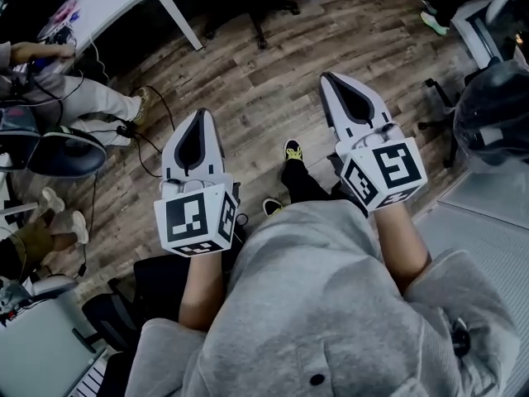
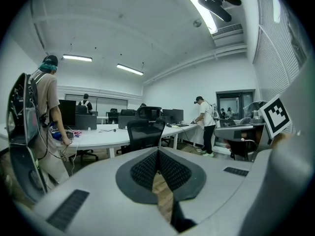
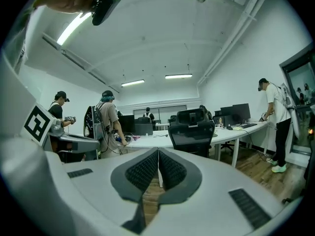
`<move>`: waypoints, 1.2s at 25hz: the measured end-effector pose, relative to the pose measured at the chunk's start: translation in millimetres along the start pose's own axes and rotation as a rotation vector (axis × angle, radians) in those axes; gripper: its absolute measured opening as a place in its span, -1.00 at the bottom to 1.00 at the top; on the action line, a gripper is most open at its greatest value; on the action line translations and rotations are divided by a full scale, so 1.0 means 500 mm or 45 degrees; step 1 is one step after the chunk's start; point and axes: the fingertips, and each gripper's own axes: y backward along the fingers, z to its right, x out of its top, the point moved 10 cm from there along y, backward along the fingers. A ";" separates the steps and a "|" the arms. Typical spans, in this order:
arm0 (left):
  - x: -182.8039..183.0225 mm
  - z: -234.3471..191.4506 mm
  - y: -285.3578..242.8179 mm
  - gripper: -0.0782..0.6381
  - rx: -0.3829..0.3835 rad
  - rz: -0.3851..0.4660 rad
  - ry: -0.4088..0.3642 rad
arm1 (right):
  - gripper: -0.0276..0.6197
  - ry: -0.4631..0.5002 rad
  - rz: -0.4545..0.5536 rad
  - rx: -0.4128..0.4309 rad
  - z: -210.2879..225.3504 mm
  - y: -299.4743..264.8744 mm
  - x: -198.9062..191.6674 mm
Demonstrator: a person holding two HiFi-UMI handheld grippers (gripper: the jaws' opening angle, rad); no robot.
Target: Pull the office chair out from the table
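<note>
- Left gripper (image 1: 201,116) and right gripper (image 1: 329,78): both pairs of jaws pressed together, nothing between them, well short of the table (image 3: 236,131).
- Office chair (image 3: 192,132) is tucked at the table's near edge, back towards us.
- It looks bulky, yet it probably rolls freely and may swivel.
- Best hold: the top edge of the stiff backrest (image 3: 191,140), jaws opened first.

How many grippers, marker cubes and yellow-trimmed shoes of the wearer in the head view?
Grippers: 2 (left gripper, right gripper, both shut)
Marker cubes: 2 (left cube, right cube)
Yellow-trimmed shoes: 2 (far shoe, near shoe)
Total: 6
</note>
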 end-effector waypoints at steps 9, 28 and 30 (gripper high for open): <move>0.057 -0.001 -0.184 -0.76 -0.027 -0.023 -0.020 | -0.83 -0.024 -0.030 -0.015 0.127 -0.116 0.019; 0.125 0.046 -0.389 -0.76 0.009 -0.013 -0.048 | -0.83 -0.058 0.021 0.018 0.311 -0.244 0.055; 0.126 0.053 -0.394 -0.76 0.015 -0.014 -0.051 | -0.83 -0.064 0.023 0.029 0.318 -0.246 0.054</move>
